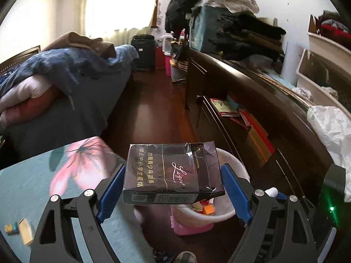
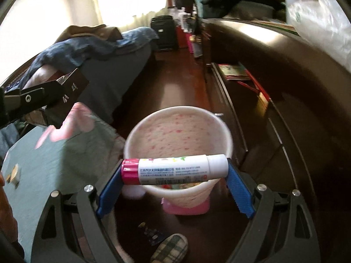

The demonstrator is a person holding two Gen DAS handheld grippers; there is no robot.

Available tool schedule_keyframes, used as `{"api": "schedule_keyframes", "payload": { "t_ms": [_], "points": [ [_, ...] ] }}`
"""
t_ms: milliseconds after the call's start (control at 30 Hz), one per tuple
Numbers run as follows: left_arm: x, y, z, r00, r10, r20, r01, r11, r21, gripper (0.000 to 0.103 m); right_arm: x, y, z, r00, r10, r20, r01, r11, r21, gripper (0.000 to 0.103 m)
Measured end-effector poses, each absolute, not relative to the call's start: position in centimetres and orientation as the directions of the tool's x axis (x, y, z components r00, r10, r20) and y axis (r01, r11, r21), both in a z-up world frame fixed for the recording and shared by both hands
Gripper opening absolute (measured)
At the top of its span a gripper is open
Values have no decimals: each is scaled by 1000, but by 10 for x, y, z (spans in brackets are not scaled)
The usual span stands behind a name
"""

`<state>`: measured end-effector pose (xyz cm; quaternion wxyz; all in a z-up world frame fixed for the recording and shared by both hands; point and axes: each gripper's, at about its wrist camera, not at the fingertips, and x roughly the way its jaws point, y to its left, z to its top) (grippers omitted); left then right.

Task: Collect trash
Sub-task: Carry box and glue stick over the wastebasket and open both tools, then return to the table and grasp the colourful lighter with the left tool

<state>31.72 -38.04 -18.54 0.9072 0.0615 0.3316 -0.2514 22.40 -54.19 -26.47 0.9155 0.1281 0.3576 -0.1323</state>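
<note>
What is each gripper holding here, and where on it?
Left gripper: a dark cigarette pack, clamped across its two narrow sides. Right gripper: a glue stick, lying crosswise, pinched end to end.

- We see a dark cigarette pack: gold Chinese lettering, cursive logo, barcode on the near edge, torn open at one top corner. It lies flat, clamped across its width between blue pads, held in the air just above the bin's near rim.
- Glue stick: white tube, pink cap on the left end, printed label. Horizontal, pinched end to end, over the bin's near rim.
- Trash bin: white, pink-speckled inside, pink base, upright on dark wood floor; some scraps inside.
</note>
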Motion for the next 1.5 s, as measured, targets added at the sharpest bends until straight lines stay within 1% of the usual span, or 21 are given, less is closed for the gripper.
{"api": "schedule_keyframes", "payload": {
  "t_ms": [167,433,500,567,600,633,767,900,1067,1133,1267,1400,1500],
  "points": [
    [335,-416,-200,610,-437,-661,527,847,-73,86,242,-565,-280,697,-196,-690,387,913,132,87],
    [359,-456,-215,587,-443,-678,550,832,-67,87,274,-581,-302,686,-240,-687,414,905,97,88],
    [367,-460,-218,581,-441,-684,546,835,-74,88,286,-584,-309,681,-261,-684,420,904,74,88],
    [374,-460,-221,575,-433,-694,536,840,-80,92,290,-585,-313,677,-275,-683,427,902,60,94],
    [376,-459,-222,574,-432,-696,532,842,-83,94,290,-585,-315,676,-280,-681,430,901,56,95],
    [376,-457,-222,576,-429,-696,527,846,-86,95,289,-585,-316,680,-278,-678,429,902,60,96],
    [373,-441,-221,600,-408,-688,504,861,-72,96,281,-584,-318,685,-258,-682,427,900,89,96],
    [367,-417,-214,613,-390,-687,474,878,-75,96,270,-572,-312,676,-248,-694,420,903,87,96],
    [347,-371,-200,650,-349,-675,421,905,-62,96,249,-535,-290,684,-208,-699,363,928,79,97],
    [336,-345,-196,670,-310,-674,390,920,-35,96,241,-513,-280,692,-184,-698,322,944,71,99],
    [315,-283,-195,709,-211,-673,299,954,15,97,228,-470,-260,709,-132,-693,236,970,57,99],
    [304,-219,-198,720,-120,-683,193,981,32,99,222,-419,-243,722,-69,-688,128,991,35,99],
    [305,-168,-204,712,-58,-700,100,995,19,99,219,-378,-235,725,-21,-689,39,999,11,99]
  ]
}}
